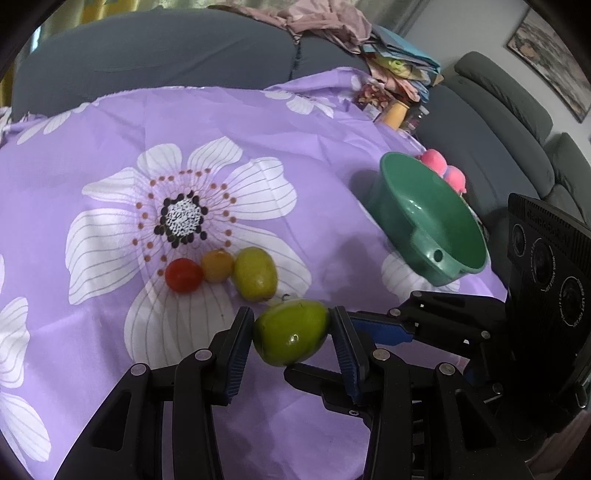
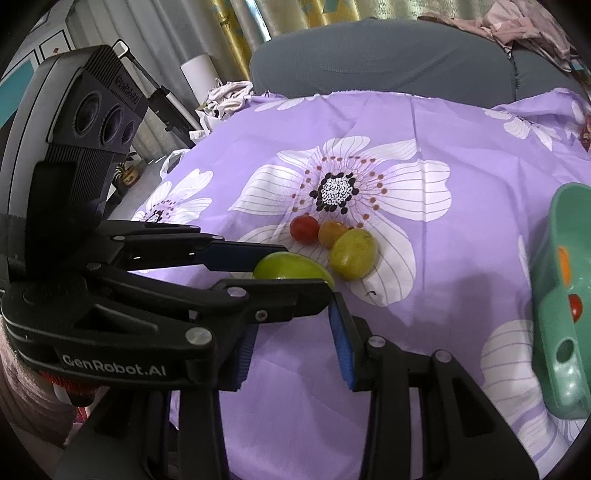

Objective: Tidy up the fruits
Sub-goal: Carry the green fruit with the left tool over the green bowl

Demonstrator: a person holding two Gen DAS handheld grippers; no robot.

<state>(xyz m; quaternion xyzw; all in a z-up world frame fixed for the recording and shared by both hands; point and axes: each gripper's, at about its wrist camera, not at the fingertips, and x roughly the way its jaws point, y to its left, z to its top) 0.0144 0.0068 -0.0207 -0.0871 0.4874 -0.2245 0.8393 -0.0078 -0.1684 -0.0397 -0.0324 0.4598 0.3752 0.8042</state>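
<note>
My left gripper (image 1: pixel 291 334) is shut on a green fruit (image 1: pixel 291 332), held just above the purple flowered cloth (image 1: pixel 110 125); the fruit also shows in the right wrist view (image 2: pixel 284 266), between the left gripper's fingers. Beyond it lie a yellow-green fruit (image 1: pixel 255 273), an orange tomato (image 1: pixel 218 265) and a red tomato (image 1: pixel 183 275) in a row. A green bowl (image 1: pixel 430 218) stands to the right. My right gripper (image 2: pixel 293 350) is open and empty, close beside the left gripper.
Pink balls (image 1: pixel 443 166) lie behind the bowl. In the right wrist view the bowl (image 2: pixel 561 295) holds a small red fruit (image 2: pixel 575 307). A grey sofa (image 1: pixel 166 55) with a clothes pile (image 1: pixel 332 18) stands behind the table. The cloth's right edge drops off past the bowl.
</note>
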